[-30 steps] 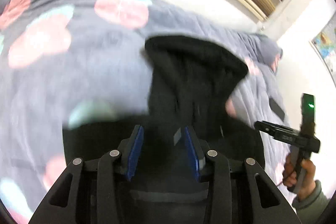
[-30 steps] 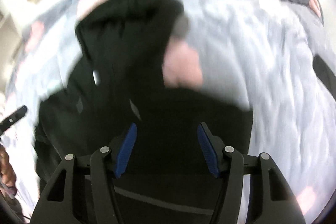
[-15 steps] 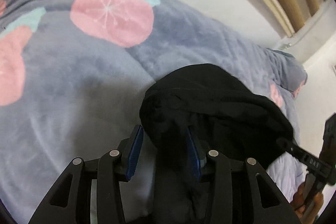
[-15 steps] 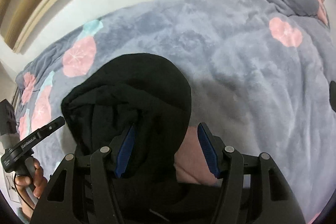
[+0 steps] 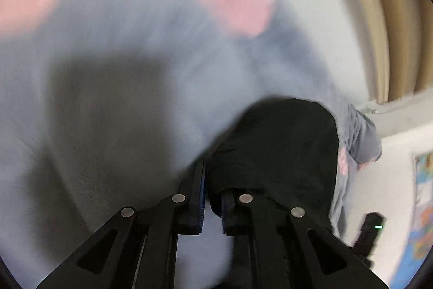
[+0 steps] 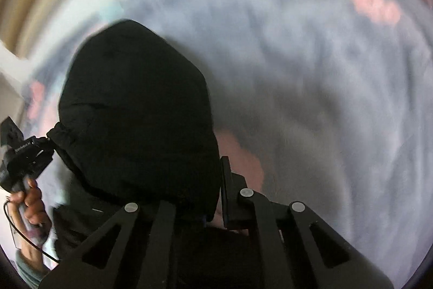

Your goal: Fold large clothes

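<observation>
the left tool is pressed together on an edge of the black garment. the right tool likewise pinches the garment, whose cloth drapes over its left finger. the garment hangs between the two tools above the bed's grey blanket with pink prints. it bulges away from both tools, its long axis running forward along the fingers. each tool holds one side, so neither is nearer. the coming fold likely depends on level, even tension. in the right view the left hand grips its handle. a white label there is too small to read. motion blur hides finer detail.
</observation>
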The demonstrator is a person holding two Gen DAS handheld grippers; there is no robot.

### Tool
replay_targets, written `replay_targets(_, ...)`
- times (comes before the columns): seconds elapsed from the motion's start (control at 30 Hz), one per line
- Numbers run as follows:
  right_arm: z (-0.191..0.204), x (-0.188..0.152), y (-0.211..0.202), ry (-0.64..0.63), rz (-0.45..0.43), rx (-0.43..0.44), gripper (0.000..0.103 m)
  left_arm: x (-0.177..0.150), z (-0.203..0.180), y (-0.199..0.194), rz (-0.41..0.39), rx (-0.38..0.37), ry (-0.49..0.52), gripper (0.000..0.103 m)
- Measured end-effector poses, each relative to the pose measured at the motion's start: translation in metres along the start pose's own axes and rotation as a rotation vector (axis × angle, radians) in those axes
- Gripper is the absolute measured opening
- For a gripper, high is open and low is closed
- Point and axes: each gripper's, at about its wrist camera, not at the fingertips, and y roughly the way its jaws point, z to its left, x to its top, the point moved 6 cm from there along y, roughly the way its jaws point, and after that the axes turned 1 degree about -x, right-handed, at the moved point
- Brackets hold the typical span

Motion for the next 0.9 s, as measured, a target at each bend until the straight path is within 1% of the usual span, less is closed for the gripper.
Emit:
replay_targets(0.03,-0.002,-0.004,0.021,0.000,0.053,-0.006,0.007,0.000,0.005,0.001,-0.002,-0.046,-0.032,0.012)
replay_targets(0.07,-0.004,-0.005,0.029,0.000,0.065,-0.009,0.007,0.001,0.005,-0.004,-0.008,-0.080,-0.045,0.013)
replay_targets(0.1,-0.005,-0.004,0.033,0.003,0.068,-0.007,0.008,0.000,0.001,-0.009,-0.012,-0.074,-0.025,0.018)
replay_targets(0.13,-0.006,-0.003,0.030,0.010,0.072,0.004,0.009,-0.001,-0.007,-0.017,-0.020,-0.037,0.031,0.021)
replay_targets(0.17,-0.007,-0.002,0.023,0.010,0.068,0.010,0.016,-0.003,-0.014,-0.024,-0.024,-0.007,0.078,0.028)
replay_targets(0.2,-0.007,-0.001,0.016,0.004,0.059,0.010,0.029,-0.007,-0.024,-0.035,-0.030,0.045,0.153,0.037)
replay_targets(0.23,-0.010,-0.001,0.004,-0.009,0.040,-0.004,0.036,-0.011,-0.032,-0.047,-0.042,0.103,0.223,0.041)
replay_targets(0.27,-0.011,-0.001,-0.005,-0.019,0.026,-0.011,0.046,-0.014,-0.038,-0.060,-0.061,0.144,0.275,0.044)
replay_targets(0.3,-0.012,-0.002,-0.020,-0.031,0.005,0.001,0.052,-0.018,-0.043,-0.072,-0.081,0.165,0.310,0.044)
replay_targets(0.33,-0.012,-0.004,-0.030,-0.037,-0.005,0.018,0.053,-0.021,-0.050,-0.089,-0.112,0.179,0.344,0.044)
replay_targets(0.37,-0.010,-0.005,-0.042,-0.046,-0.018,0.036,0.053,-0.018,-0.051,-0.099,-0.131,0.177,0.354,0.044)
replay_targets(0.43,-0.002,-0.005,-0.065,-0.073,-0.049,0.047,0.054,-0.011,-0.067,-0.121,-0.178,0.138,0.374,0.045)
replay_targets(0.5,0.011,0.000,-0.085,-0.124,-0.098,0.033,0.054,-0.002,-0.095,-0.132,-0.213,0.102,0.414,0.046)
replay_targets(0.57,0.023,0.010,-0.103,-0.155,-0.140,0.037,0.054,0.006,-0.128,-0.126,-0.216,0.066,0.468,0.050)
replay_targets(0.6,0.029,0.017,-0.116,-0.153,-0.169,0.057,0.054,0.009,-0.140,-0.119,-0.213,0.053,0.488,0.052)
replay_targets(0.67,0.037,0.025,-0.131,-0.135,-0.209,0.097,0.054,0.013,-0.159,-0.099,-0.197,0.046,0.526,0.053)
replay_targets(0.7,0.044,0.031,-0.134,-0.126,-0.217,0.101,0.054,0.015,-0.165,-0.080,-0.172,0.047,0.527,0.053)
replay_targets(0.73,0.045,0.036,-0.131,-0.121,-0.214,0.091,0.054,0.016,-0.166,-0.056,-0.129,0.051,0.516,0.053)
replay_targets(0.77,0.048,0.043,-0.119,-0.113,-0.201,0.069,0.054,0.014,-0.164,-0.043,-0.099,0.057,0.511,0.053)
replay_targets(0.8,0.051,0.046,-0.105,-0.109,-0.184,0.073,0.054,0.010,-0.161,-0.022,-0.050,0.073,0.513,0.053)
replay_targets(0.83,0.052,0.047,-0.092,-0.108,-0.163,0.087,0.054,0.002,-0.154,-0.004,-0.004,0.107,0.527,0.053)
replay_targets(0.87,0.052,0.045,-0.078,-0.110,-0.135,0.090,0.054,-0.006,-0.146,0.004,0.023,0.138,0.538,0.053)
replay_targets(0.9,0.051,0.041,-0.057,-0.117,-0.088,0.074,0.054,-0.014,-0.133,0.016,0.062,0.189,0.547,0.053)
